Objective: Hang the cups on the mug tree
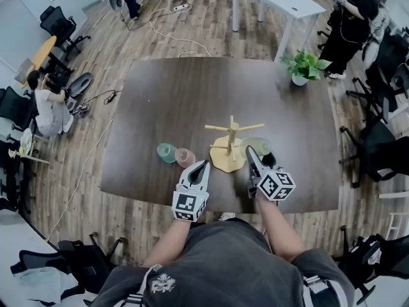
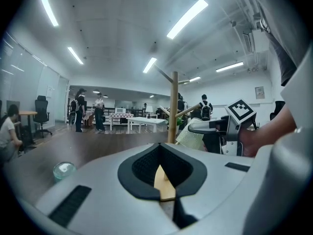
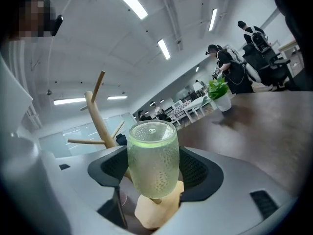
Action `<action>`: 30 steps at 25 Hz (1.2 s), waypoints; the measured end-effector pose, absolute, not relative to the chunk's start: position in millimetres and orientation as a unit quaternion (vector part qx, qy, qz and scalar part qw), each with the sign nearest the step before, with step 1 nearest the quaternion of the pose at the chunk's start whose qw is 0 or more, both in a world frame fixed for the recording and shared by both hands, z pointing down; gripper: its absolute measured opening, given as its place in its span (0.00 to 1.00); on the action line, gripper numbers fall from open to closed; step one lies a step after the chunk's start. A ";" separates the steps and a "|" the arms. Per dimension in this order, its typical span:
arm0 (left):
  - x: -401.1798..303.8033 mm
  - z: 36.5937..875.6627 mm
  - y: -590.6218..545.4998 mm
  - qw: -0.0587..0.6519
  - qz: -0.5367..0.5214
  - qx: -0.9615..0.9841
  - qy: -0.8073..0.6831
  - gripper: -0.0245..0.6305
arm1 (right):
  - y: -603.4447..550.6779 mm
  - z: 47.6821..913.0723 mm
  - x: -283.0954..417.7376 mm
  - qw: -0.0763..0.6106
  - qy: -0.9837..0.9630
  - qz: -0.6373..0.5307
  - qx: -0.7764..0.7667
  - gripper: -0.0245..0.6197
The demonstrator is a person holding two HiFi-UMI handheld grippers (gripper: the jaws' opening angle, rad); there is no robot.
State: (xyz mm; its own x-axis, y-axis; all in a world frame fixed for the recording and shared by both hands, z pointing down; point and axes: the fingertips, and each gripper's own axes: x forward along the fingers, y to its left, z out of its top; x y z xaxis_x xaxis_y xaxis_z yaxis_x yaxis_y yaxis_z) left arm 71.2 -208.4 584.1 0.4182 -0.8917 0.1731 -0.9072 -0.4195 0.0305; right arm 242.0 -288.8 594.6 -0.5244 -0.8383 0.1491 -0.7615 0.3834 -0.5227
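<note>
Worktop (image 1: 192, 101) with tree (image 1: 231, 147) near its near edge.
Right gripper (image 1: 251, 152) jaws clamp the green cup (image 3: 151, 160) just right of the tree; left gripper (image 1: 204, 165) jaws together, empty; teal cup (image 1: 166, 152) and pink cup (image 1: 185, 157) left.

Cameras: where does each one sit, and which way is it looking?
Head view: on the person's head, looking steeply down at the table; shows the person's shirt, left gripper and right gripper.
Left gripper view: on the left gripper, looking across the table past its empty jaws; shows the right gripper and a hand.
Right gripper view: on the right gripper, looking along jaws shut on the green cup.
Shared: all three see the mug tree.
</note>
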 end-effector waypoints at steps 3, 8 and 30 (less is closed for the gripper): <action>70.9 592.2 -204.8 0.067 0.065 0.838 -0.538 0.05 | -291.8 602.0 242.0 0.085 0.824 -0.308 -0.469 0.56; 70.6 593.8 -205.0 0.064 0.067 0.837 -0.539 0.05 | -297.0 610.8 236.1 0.108 0.812 -0.363 -0.444 0.56; 70.6 606.0 -203.7 0.036 0.114 0.833 -0.540 0.05 | -296.1 640.4 224.2 0.144 0.770 -0.497 -0.372 0.56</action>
State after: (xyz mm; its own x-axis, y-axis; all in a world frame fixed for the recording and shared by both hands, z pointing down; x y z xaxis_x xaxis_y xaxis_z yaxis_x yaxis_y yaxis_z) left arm 70.6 -203.7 606.0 0.3912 -0.8912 0.2295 -0.9077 -0.4148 -0.0634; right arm 224.2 -296.1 640.4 -0.6813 -0.7167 0.1488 -0.4310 0.2285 -0.8730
